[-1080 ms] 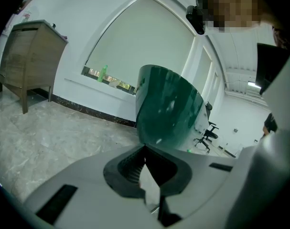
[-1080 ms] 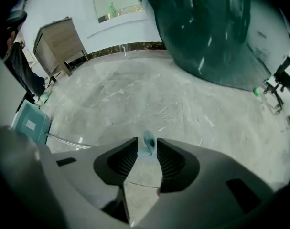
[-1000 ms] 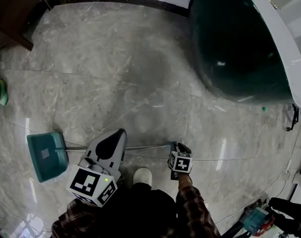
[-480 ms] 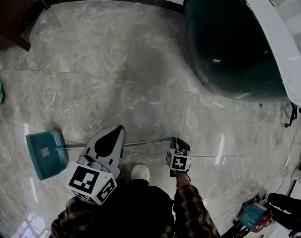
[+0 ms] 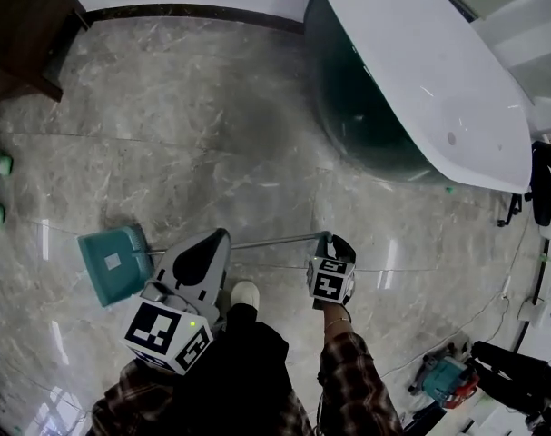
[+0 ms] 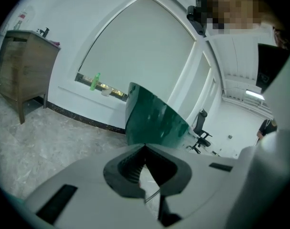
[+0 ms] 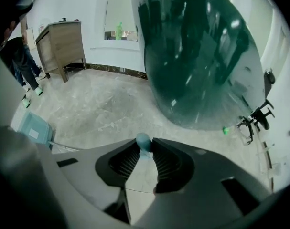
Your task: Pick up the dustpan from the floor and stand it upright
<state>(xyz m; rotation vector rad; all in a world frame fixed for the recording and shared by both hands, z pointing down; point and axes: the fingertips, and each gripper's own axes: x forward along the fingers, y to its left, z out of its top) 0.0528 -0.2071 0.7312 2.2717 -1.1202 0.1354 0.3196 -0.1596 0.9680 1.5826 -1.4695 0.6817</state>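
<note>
**Q:** Head view. Which way does the dustpan (image 5: pixel 114 263) lie from the two tools?

**A:** Its long axis runs left to right across the frame. The teal scoop (image 7: pixel 32 127) is at the person's left. The thin metal handle (image 5: pixel 275 240) runs from it rightward to the right gripper (image 5: pixel 329 239). The scoop sits low, and no view shows whether it touches the floor (image 5: pixel 211 134).

**Q:** State of each tool?

**A:** Right gripper: narrow, its pads pressed on the handle's rounded teal end cap (image 7: pixel 144 140). The jaws have just narrowed and then eased open a trifle with the cap between them. Left gripper (image 5: pixel 221 236): tips met, nothing pressed between the pads. It hangs over the middle of the handle, and a short stretch of rod shows through the gap behind the tips.

**Q:** Which relation governs the coming move?

**A:** Judged from this layout, the held end must swing up and over towards the scoop, with the scoop as the pivot. The right hand holds that end. The left is the nearer to the scoop and well placed to steady the rod. A grip on the small round cap alone may let the handle twist.

**Q:** Surface and room?

**A:** The floor is glossy grey veined stone tile, probably slippery under the scoop's edge. A large dark green, white-topped fixture (image 5: pixel 375 125) bulges in at upper right, well apart from the dustpan. There is a wooden cabinet (image 5: pixel 21 25) at upper left and a white wall with dark skirting (image 5: pixel 193 12) beyond.
</note>
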